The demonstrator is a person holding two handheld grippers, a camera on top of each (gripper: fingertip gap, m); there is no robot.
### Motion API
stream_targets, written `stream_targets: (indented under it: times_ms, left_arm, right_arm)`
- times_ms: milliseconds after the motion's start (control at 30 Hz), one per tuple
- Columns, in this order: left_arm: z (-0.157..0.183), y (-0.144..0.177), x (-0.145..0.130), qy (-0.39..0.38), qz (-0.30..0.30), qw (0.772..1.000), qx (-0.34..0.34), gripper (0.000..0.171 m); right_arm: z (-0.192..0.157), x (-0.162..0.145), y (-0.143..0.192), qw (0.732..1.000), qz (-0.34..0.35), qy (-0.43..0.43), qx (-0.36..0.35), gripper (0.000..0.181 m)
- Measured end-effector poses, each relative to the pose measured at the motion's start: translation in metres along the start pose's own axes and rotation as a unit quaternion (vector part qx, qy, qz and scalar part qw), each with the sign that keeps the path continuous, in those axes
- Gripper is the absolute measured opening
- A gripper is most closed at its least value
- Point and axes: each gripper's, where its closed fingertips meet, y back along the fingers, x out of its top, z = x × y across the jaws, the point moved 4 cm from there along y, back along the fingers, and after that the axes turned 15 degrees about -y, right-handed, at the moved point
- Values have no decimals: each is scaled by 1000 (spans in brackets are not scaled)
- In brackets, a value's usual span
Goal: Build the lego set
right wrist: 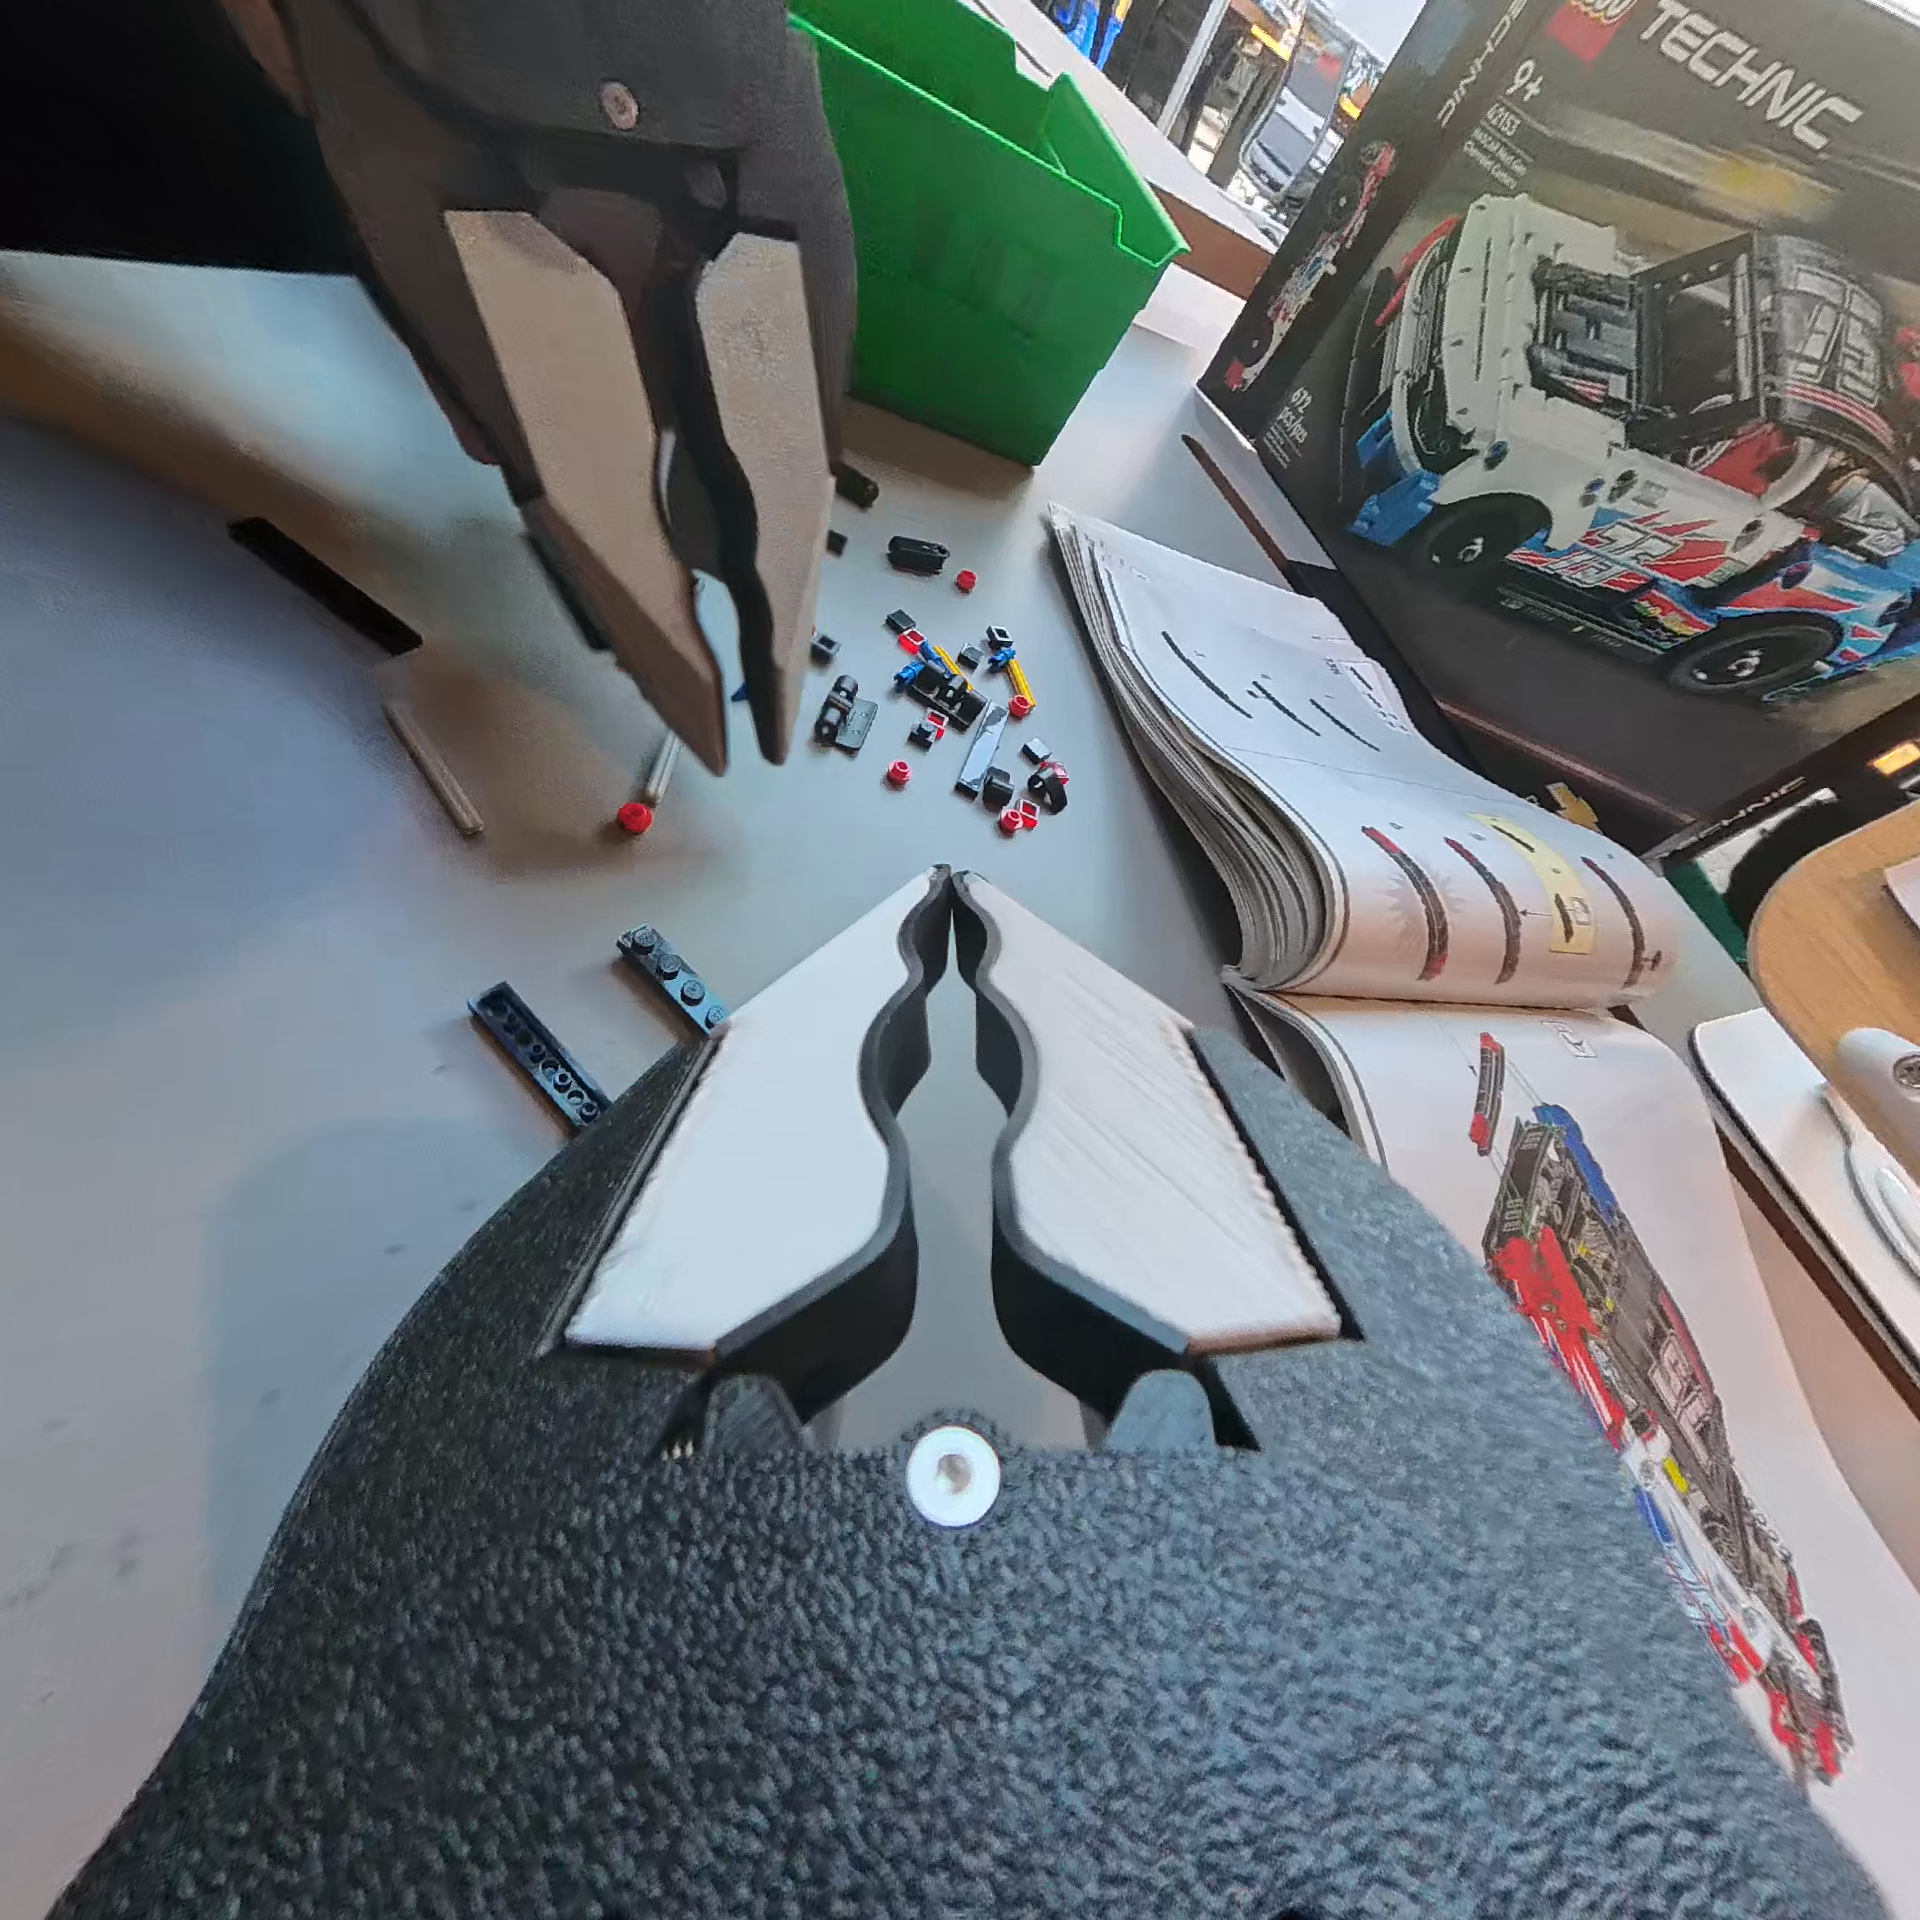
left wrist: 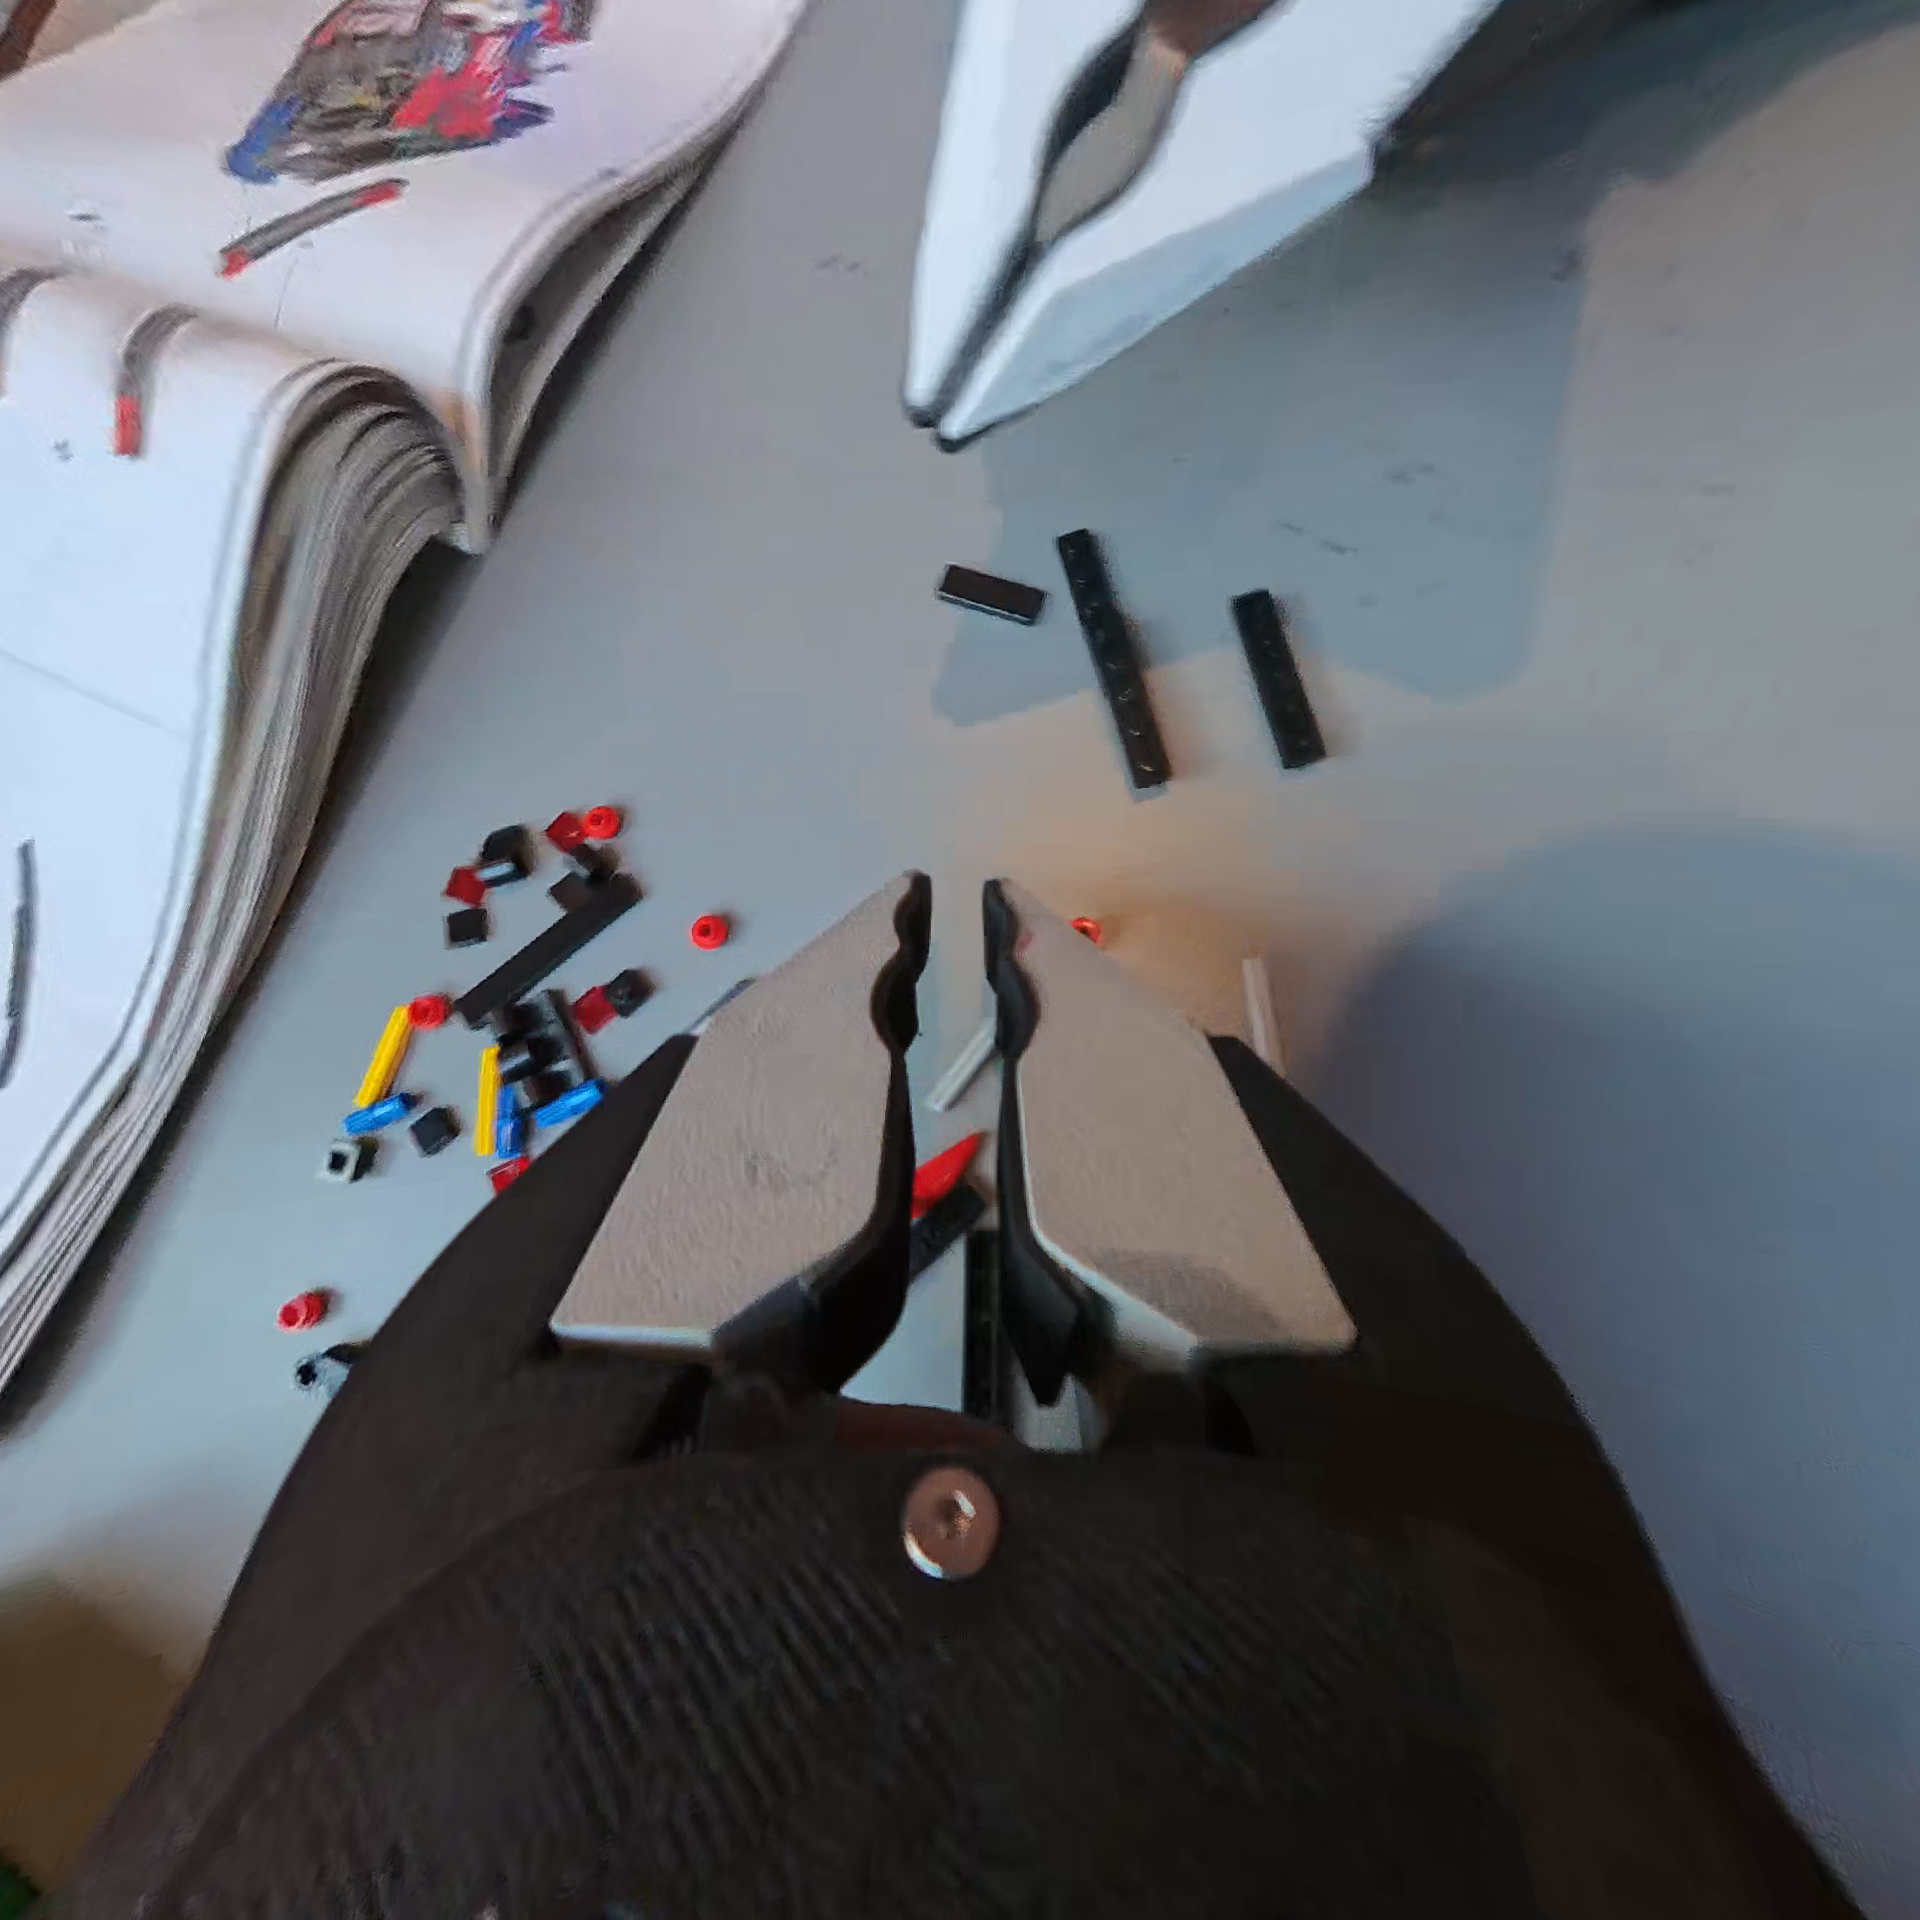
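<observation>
Left gripper [left wrist: 957,883] hovers over the table [left wrist: 1558,935], tips slightly parted, holding nothing. Right gripper [right wrist: 951,873] pinched closed, tips touching, empty. Three black flat lego strips [left wrist: 1114,660] lie apart just ahead of the left gripper. A scatter of small red, black, blue and yellow lego pieces [left wrist: 520,997] sits to its left, count unclear. One open instruction booklet [right wrist: 1351,831] lies beyond them. Green bin [right wrist: 977,291] and one set box [right wrist: 1610,364] stand at the far edge of the grey table.

Both wrist cameras look steeply down from close above the grey table [left wrist: 727,644], facing each other across the scattered small bricks [left wrist: 520,1018] [right wrist: 956,707], which both views share.
</observation>
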Motion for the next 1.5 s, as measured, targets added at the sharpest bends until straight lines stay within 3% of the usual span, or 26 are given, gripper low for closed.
stream_targets:
  times_ms: [133, 467, 633, 900, 1167, 1500]
  left_arm:
    - [19, -2, 1, -37, -2, 998, -52, 7]
    - [26, -9, -4, -44, -20, 996, -73, 5]
    - [27, -12, -1, -45, -19, 996, -69, 5]
    - [33, -17, 8, -55, -7, 996, -73, 4]
    - [34, -17, 8, -51, -5, 996, -75, 4]
    - [35, -19, 11, -59, -6, 996, -67, 4]
  right_arm:
    - [-1, 0, 0, 1000, 1, -8, 8, 0]
    - [-7, -4, -3, 1000, -13, -2, 22, 0]
    - [-8, -9, -2, 999, -31, 11, 34, 0]
    - [-27, -28, 4, 985, -104, 42, 127, 10]
    - [-31, -33, -7, 978, -143, 57, 143, 20]
    - [-30, -40, -10, 972, -164, 30, 165, 9]
